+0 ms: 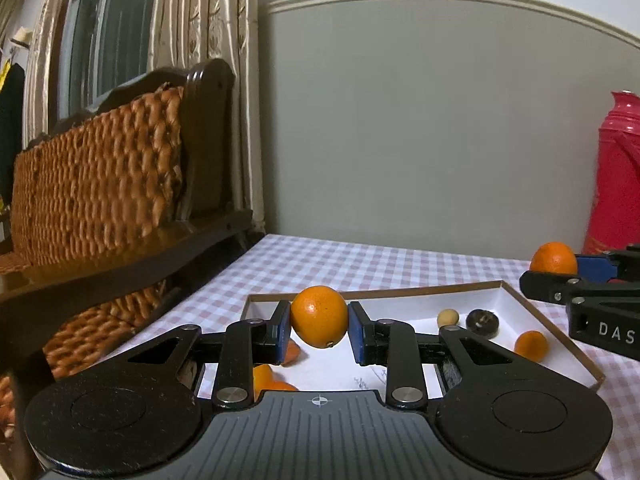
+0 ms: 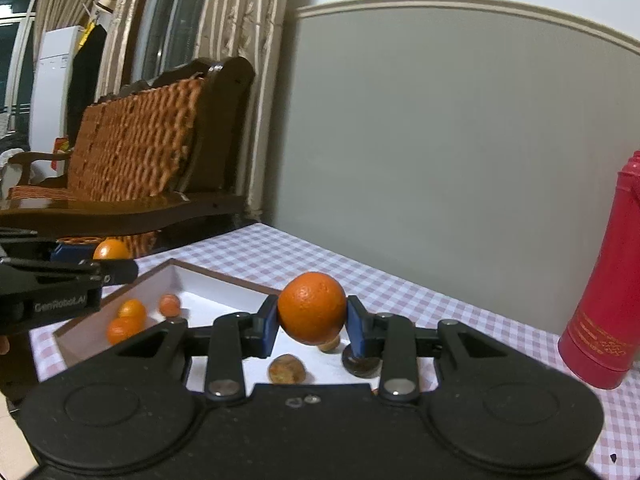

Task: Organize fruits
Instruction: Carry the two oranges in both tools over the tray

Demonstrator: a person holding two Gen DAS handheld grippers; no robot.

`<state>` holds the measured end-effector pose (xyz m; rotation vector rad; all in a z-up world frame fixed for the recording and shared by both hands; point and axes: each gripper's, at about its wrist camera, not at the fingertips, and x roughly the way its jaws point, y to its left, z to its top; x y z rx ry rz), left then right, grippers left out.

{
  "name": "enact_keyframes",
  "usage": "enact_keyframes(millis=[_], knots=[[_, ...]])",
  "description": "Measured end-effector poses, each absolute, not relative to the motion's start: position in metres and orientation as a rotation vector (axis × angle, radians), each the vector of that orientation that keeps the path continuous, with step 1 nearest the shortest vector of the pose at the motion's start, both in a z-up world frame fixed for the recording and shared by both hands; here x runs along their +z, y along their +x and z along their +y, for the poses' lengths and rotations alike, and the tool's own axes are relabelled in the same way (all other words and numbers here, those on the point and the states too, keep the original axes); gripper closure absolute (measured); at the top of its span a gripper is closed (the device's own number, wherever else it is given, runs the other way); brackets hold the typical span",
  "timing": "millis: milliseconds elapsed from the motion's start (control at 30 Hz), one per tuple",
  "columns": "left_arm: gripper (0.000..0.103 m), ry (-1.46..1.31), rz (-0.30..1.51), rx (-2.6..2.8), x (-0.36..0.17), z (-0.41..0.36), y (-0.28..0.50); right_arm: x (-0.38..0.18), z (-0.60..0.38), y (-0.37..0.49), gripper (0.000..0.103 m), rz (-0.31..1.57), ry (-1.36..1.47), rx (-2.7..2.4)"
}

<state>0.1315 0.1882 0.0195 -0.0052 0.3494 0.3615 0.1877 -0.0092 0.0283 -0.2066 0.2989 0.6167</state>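
My left gripper is shut on an orange and holds it above the left part of a shallow white tray with a brown rim. My right gripper is shut on a second orange above the tray's other side. Each gripper shows in the other's view: the right one with its orange, the left one with its orange. In the tray lie small oranges, a pale round fruit, a dark round fruit and a brown one.
The tray sits on a table with a pink checked cloth. A tall red thermos stands at the right, also visible in the left wrist view. A dark wooden chair with a wicker back stands left of the table, and a grey wall is behind.
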Motion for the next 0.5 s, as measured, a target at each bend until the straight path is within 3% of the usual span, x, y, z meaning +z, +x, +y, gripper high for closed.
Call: enact_keyframes(millis=[500], knots=[[0.073,-0.026,0.419,0.386,-0.001,0.214,0.171,0.012,-0.011,0.237,0.077,0.375,-0.193,0.577]])
